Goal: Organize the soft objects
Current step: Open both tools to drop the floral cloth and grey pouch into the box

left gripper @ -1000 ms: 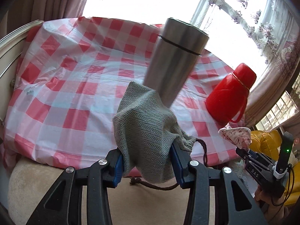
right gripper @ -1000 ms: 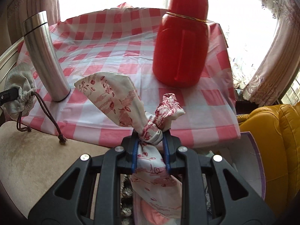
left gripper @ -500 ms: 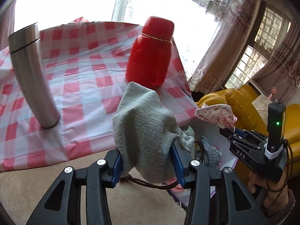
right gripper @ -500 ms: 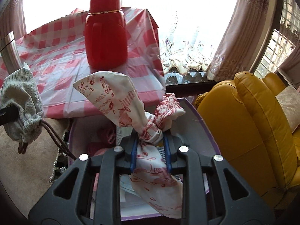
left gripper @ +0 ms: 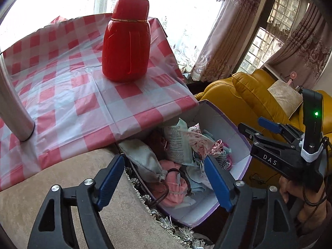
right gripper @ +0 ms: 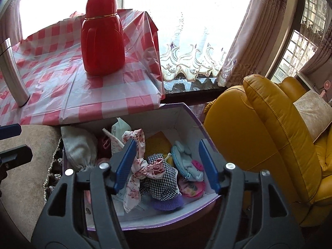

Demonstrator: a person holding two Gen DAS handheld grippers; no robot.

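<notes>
At the bottom of the left wrist view we saw our left tool (left gripper: pixel 164 183) with its blue pads spread wide and opening further, gripping nothing. Just beyond it, in the lower centre of the frame, lay the grey herringbone drawstring pouch (left gripper: pixel 143 159), resting inside the white cardboard box with a purple rim (left gripper: pixel 232 122) against the box's left wall, its dark cord looped over a pink knitted cloth (left gripper: pixel 174 186). At the right edge of that frame we saw our right tool (left gripper: pixel 259 126), its black body held by a hand (left gripper: pixel 294 188), hanging above the box.

In the right wrist view the right tool's jaws were likewise parting, with no cloth pressed between the pads. Below them, in the lower centre, the white fabric bundle with red floral print (right gripper: pixel 137 166) lay loose in the box, leaning over a black-and-white checked cloth (right gripper: pixel 164 178). To the right of it sat a pale blue plush toy (right gripper: pixel 186 161), and a purple knitted piece (right gripper: pixel 168 202) lay nearest the front wall.

Further off, in the upper left of both frames, the table under a red-and-white checked plastic cover (left gripper: pixel 87 95) carried a red plastic thermos jug (left gripper: pixel 126 41) and, at the far left edge, a brushed steel flask (left gripper: pixel 12 108). On the right stood a mustard-yellow leather armchair (right gripper: pixel 269 128).
</notes>
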